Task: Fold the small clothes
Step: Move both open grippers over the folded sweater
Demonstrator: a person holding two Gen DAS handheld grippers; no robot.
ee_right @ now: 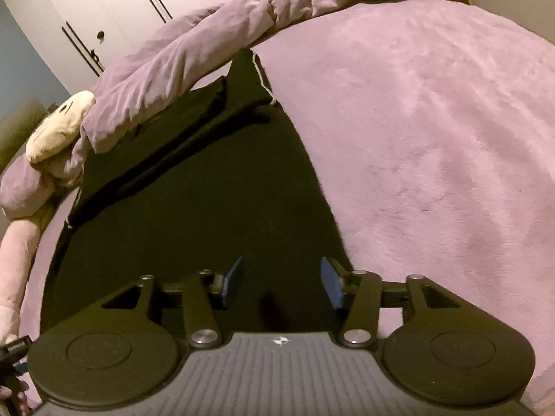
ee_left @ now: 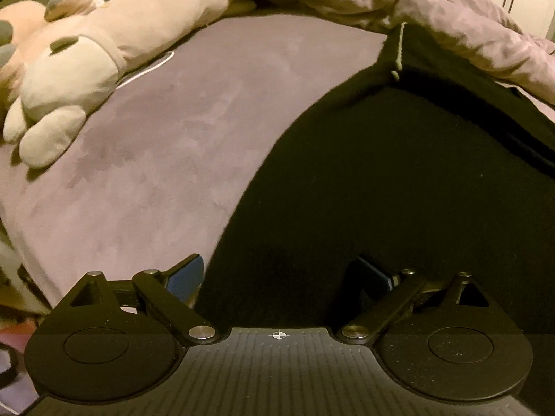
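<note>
Left wrist view looks down on a black garment (ee_left: pixel 381 190) spread flat on a lilac bedspread (ee_left: pixel 156 145), and the garment serves as the landmark for everything else. Its far end carries a folded band with a pale drawstring (ee_left: pixel 399 52), likely a waistband, so it may be shorts or small trousers, though the dark cloth hides detail. The left gripper (ee_left: pixel 277 274) hangs over the garment's near left edge with its jaws spread wide and nothing between them; one pad sits just outside the edge, the other over the cloth, a stance that suits pinching that edge for a fold. In the right wrist view, the right gripper (ee_right: pixel 282 284) hovers over the garment's near right part, jaws parted about halfway and empty, the cloth lying below them untouched as far as can be seen. A plush toy (ee_left: pixel 69 69) lies beyond the garment's left side, well apart, and a rumpled duvet (ee_right: pixel 208 52) is bunched along its far end, overlapping the cloth slightly. Flat and centred like this, the garment looks ready for its next fold, with both grippers released
</note>
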